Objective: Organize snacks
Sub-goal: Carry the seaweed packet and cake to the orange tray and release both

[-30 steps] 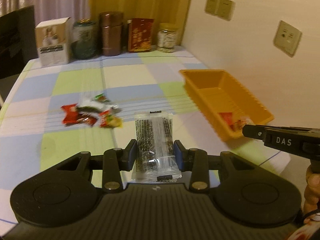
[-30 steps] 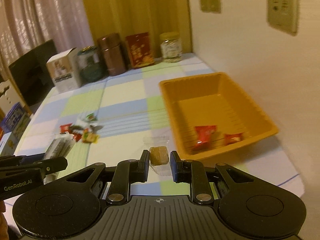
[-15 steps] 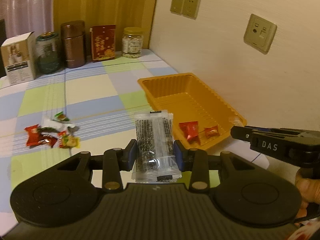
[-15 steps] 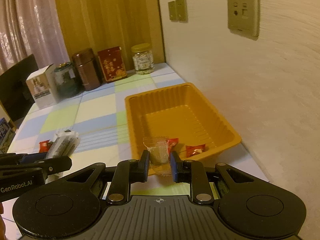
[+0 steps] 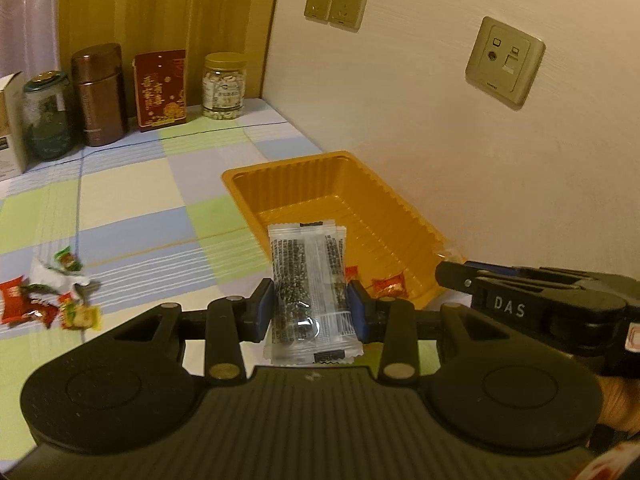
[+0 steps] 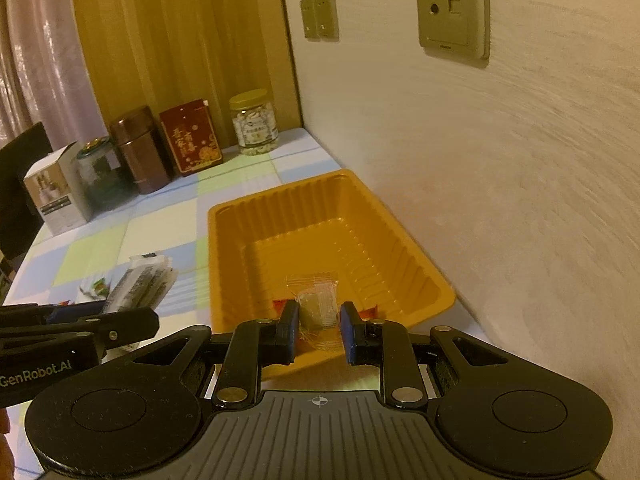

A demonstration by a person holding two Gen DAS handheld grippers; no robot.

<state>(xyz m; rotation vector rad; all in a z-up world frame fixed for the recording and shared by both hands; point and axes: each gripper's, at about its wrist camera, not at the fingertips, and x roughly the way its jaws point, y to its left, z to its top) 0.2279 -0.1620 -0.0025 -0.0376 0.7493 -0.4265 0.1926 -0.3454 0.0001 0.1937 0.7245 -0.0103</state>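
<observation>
1. Right hand-held gripper, nearly closed, pinches a small clear-wrapped candy between its blue pads; the brownish sweet shows through the wrapper.
2. From this hand-held gripper the orange plastic tray lies straight ahead and below. The candy hangs over the tray's near end, above two red-wrapped candies already lying inside.
3. Left hand-held gripper is closed on a clear sesame snack packet, gripped across its width near the lower end.
4. That packet stands upright, its long axis running away from the gripper, top edge pointing toward the tray's near left corner.
5. The tray's long axis runs away from both grippers, alongside the wall; it sits on the checked desk.
6. The right hand-held gripper is the nearer to the tray and seems ready to release first; the left one, just beside it, would need to shift rightward over the rim.
7. A loose pile of wrapped sweets waits on the desk, well to the left of the tray.
</observation>
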